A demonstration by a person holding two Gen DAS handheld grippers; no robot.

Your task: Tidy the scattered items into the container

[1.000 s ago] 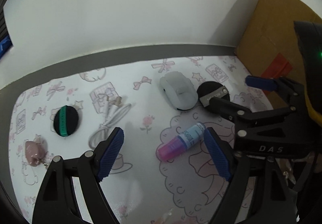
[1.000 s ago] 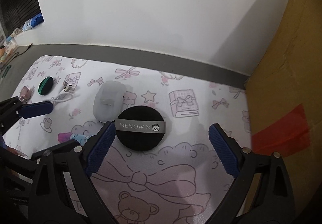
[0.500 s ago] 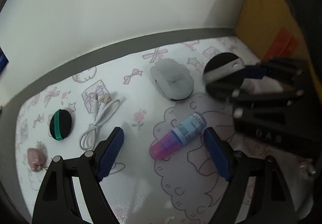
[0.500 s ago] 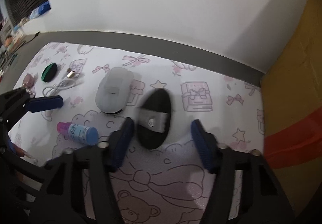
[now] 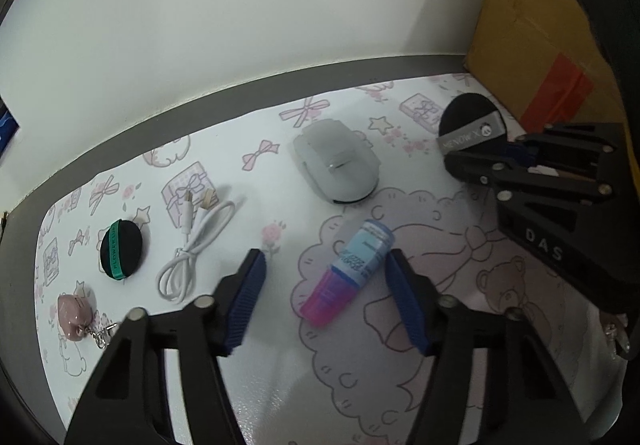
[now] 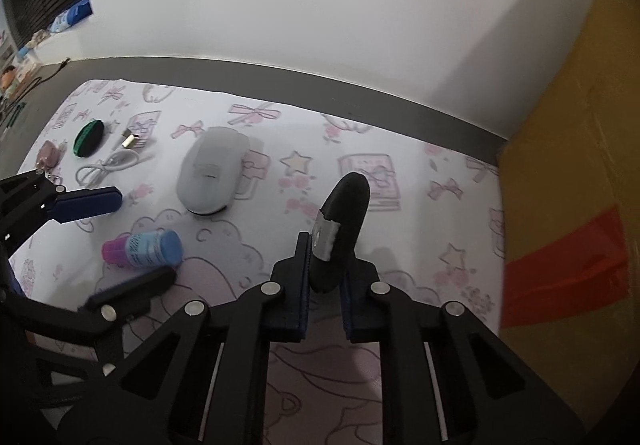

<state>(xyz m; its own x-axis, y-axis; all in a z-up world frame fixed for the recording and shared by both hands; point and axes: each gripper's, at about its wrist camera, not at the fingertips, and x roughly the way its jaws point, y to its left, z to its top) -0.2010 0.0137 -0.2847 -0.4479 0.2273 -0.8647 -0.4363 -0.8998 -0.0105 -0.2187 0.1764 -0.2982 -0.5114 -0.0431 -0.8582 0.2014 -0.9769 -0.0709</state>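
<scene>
A black powder puff (image 6: 346, 213) with a grey ribbon stands on edge, and my right gripper (image 6: 326, 285) is shut on its lower part; the same puff (image 5: 468, 121) shows in the left wrist view, just left of the cardboard box (image 5: 532, 25). A pink and blue bottle (image 5: 348, 273) lies on the patterned mat (image 5: 400, 385) between the blue pads of my left gripper (image 5: 324, 305). Those jaws are closing, with a gap still on the bottle's left side. The box (image 6: 580, 165) fills the right edge of the right wrist view.
A grey mouse (image 5: 336, 161) lies behind the bottle. To the left lie a white USB cable (image 5: 196, 245), a black puff with a green band (image 5: 120, 249) and a pink keychain charm (image 5: 74, 315). A white wall runs behind the mat.
My right gripper has closed on the black puff and tipped it from flat onto its edge. My left gripper's jaws have narrowed around the bottle.
</scene>
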